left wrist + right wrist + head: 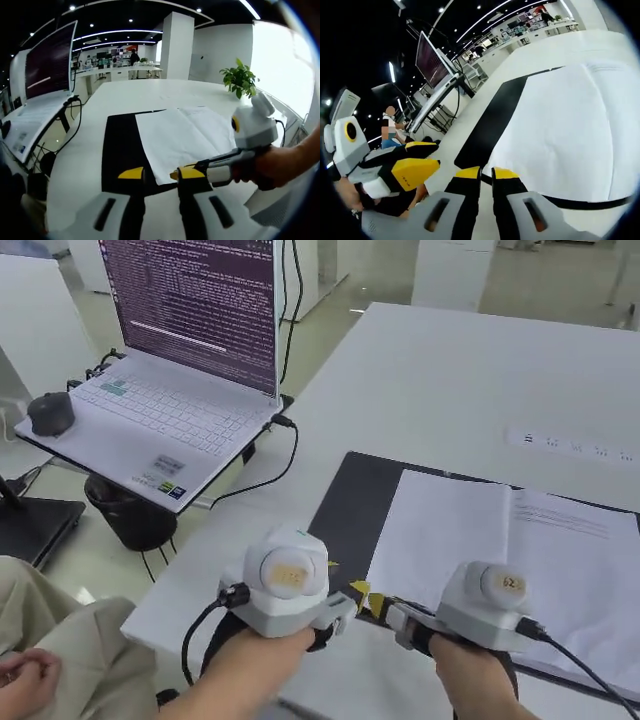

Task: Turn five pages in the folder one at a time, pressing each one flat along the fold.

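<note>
The black folder [345, 510] lies open on the white table, with a white page [440, 530] flat on its left half and a printed page to the right of the fold. Both grippers hover at the folder's near left corner, tips almost meeting. My left gripper [345, 585] [161, 174] is open with nothing between its yellow-tipped jaws, and the folder [117, 145] and page [175, 135] lie just beyond it. My right gripper [385, 608] [486, 173] has its jaws together over the folder's [490, 125] near edge, below the page [560, 125]. The left gripper [427, 157] enters from the left.
A white laptop [180, 350] with a lit screen and a dark mouse [50, 412] sit on a stand left of the table [430, 380]. A black cable [270, 475] hangs from the laptop. A potted plant [240, 80] stands at the table's far side.
</note>
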Demonstrator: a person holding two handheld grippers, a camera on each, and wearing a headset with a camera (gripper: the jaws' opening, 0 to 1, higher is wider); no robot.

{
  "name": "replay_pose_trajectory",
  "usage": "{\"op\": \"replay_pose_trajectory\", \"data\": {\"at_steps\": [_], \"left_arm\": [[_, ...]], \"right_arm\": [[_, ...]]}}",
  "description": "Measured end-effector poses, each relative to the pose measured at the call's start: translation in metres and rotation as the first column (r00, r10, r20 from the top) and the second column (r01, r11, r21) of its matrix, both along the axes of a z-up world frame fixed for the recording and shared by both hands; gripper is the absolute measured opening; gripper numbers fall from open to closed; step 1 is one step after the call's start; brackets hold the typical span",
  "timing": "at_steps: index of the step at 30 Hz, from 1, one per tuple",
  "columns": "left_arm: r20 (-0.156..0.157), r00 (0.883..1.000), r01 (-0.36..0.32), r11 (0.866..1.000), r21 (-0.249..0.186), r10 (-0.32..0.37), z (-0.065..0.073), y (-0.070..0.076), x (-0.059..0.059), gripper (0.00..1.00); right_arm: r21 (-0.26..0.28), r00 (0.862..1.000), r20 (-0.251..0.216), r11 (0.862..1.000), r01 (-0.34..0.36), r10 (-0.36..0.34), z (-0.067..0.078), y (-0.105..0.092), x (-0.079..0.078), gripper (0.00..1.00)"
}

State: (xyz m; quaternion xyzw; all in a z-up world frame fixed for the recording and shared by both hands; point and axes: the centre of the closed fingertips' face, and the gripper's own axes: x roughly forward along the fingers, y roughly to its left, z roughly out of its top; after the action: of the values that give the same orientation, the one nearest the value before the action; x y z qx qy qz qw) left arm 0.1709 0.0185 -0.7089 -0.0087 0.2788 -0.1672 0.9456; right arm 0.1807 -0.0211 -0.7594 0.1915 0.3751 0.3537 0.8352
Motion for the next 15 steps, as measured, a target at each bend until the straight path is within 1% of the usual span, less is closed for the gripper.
{"op": "replay_pose_trajectory", "data": {"at_steps": [1,2,3,4,5,6,8,9,10,11,12,15], "left_arm": [[-0.019,1.000,0.016,1.000,0.003,-0.015,-0.008,-0.006,0.002,0.23],[-0.022,0.999,0.030,1.000,0.005,-0.029,-0.012,-0.011,0.004,0.22],[-0.036,0.998,0.056,0.998,0.014,-0.055,-0.020,-0.018,0.005,0.23],[-0.047,0.996,0.074,0.997,0.022,-0.073,-0.026,-0.022,0.007,0.23],[-0.055,0.995,0.090,0.995,0.036,-0.088,-0.033,-0.027,0.010,0.23],[-0.060,0.994,0.093,0.995,0.042,-0.091,-0.039,-0.029,0.013,0.24],[-0.063,0.994,0.098,0.994,0.051,-0.094,-0.050,-0.033,0.020,0.24],[-0.063,0.994,0.092,0.994,0.055,-0.088,-0.053,-0.033,0.023,0.23],[-0.057,0.995,0.084,0.995,0.060,-0.080,-0.056,-0.033,0.027,0.22],[-0.043,0.997,0.073,0.996,0.056,-0.071,-0.057,-0.033,0.029,0.20],[-0.033,0.997,0.066,0.996,0.062,-0.064,-0.059,-0.033,0.032,0.19],[-0.036,0.998,0.046,0.997,0.059,-0.044,-0.066,-0.032,0.033,0.18]], "right_arm": [[0.022,0.999,-0.003,0.999,0.038,-0.038,0.002,-0.010,0.004,0.06],[0.026,0.998,-0.005,0.998,0.059,-0.059,0.003,-0.017,0.007,0.06],[0.023,0.997,-0.005,0.997,0.080,-0.080,0.003,-0.028,0.010,0.06],[0.027,0.996,-0.007,0.995,0.091,-0.091,0.003,-0.035,0.012,0.06],[0.042,0.993,-0.003,0.993,0.115,-0.115,0.006,-0.044,0.013,0.06],[0.046,0.991,-0.004,0.990,0.130,-0.130,0.007,-0.050,0.014,0.06],[0.053,0.987,-0.010,0.986,0.159,-0.159,0.009,-0.065,0.017,0.07],[0.062,0.986,-0.010,0.984,0.169,-0.169,0.011,-0.069,0.019,0.07],[0.068,0.983,-0.010,0.981,0.182,-0.182,0.012,-0.076,0.021,0.07],[0.067,0.982,-0.011,0.980,0.188,-0.188,0.012,-0.081,0.022,0.07],[0.069,0.981,-0.010,0.979,0.193,-0.192,0.013,-0.084,0.023,0.07],[0.073,0.980,-0.017,0.977,0.201,-0.200,0.012,-0.096,0.029,0.06]]}}
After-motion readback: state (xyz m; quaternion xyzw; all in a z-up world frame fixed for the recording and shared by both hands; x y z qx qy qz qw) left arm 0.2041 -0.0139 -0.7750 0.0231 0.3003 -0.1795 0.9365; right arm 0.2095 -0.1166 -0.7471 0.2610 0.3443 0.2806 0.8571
